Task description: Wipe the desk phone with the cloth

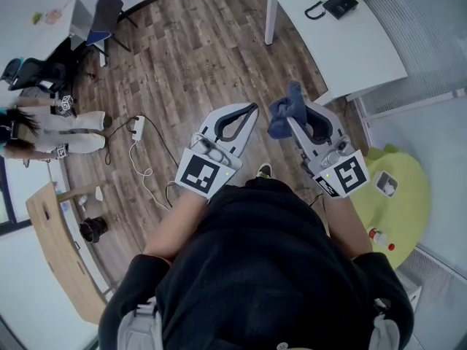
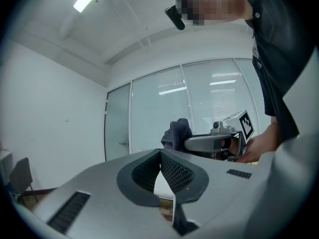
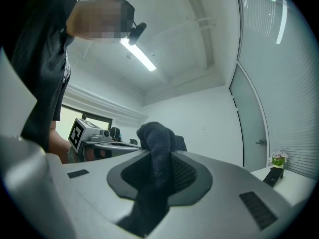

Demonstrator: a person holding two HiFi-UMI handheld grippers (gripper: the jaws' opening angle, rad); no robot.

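Observation:
The black desk phone (image 1: 339, 4) lies on a white table (image 1: 350, 49) at the far upper right, well away from both grippers. In the right gripper view the desk phone (image 3: 271, 177) shows small at the right edge. My right gripper (image 1: 298, 111) is shut on a dark blue cloth (image 1: 284, 111), which bunches above the tips and hangs down between the jaws as the blue cloth (image 3: 157, 153). My left gripper (image 1: 253, 109) is shut with nothing in it, its tips touching (image 2: 160, 153). Both grippers are held up in front of the person's chest, side by side.
A power strip (image 1: 136, 128) with a cable lies on the wooden floor below the grippers. A yellow-green round table (image 1: 398, 195) with a small bottle stands at the right. Another person (image 1: 44, 130) sits at the left, near a wooden desk (image 1: 62, 254) and chairs (image 1: 102, 13).

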